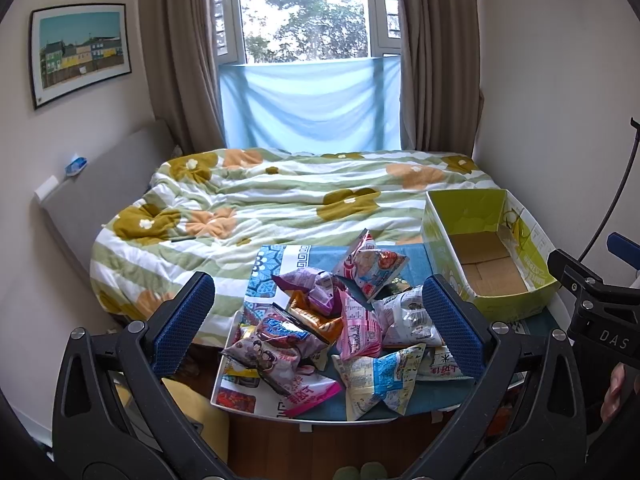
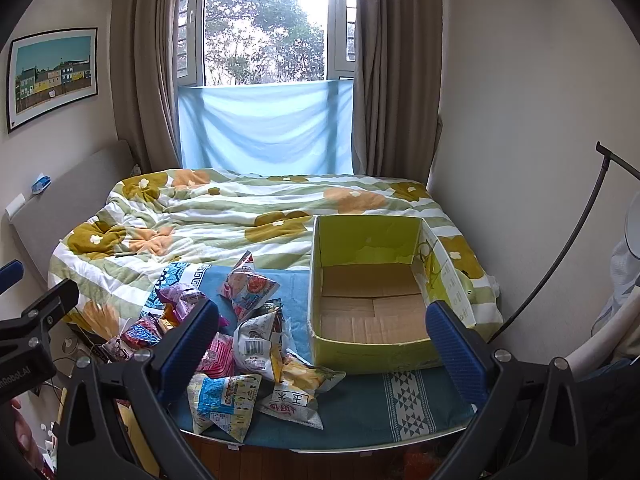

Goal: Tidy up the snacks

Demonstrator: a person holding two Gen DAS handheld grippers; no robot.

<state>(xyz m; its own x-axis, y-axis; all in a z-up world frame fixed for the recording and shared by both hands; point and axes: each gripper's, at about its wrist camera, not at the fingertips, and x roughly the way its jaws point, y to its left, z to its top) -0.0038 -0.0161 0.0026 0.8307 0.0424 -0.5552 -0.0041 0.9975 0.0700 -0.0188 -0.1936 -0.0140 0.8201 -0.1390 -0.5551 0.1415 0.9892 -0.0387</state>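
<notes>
A heap of snack packets (image 1: 340,324) lies on a small table covered by a blue patterned cloth (image 1: 424,398). Right of the heap stands an open green cardboard box (image 1: 486,246) with nothing inside. My left gripper (image 1: 316,320) hangs open above the near side of the heap, holding nothing. In the right wrist view the snack packets (image 2: 240,344) sit at lower left and the green box (image 2: 372,288) at centre. My right gripper (image 2: 320,340) is open, spanning the gap between heap and box, with nothing in it.
A bed with a green flowered duvet (image 1: 280,200) lies behind the table. Curtains and a window (image 1: 308,12) are at the back. A dark stand pole (image 2: 560,256) leans at the right wall. The table's front edge (image 2: 320,450) overhangs a wooden floor.
</notes>
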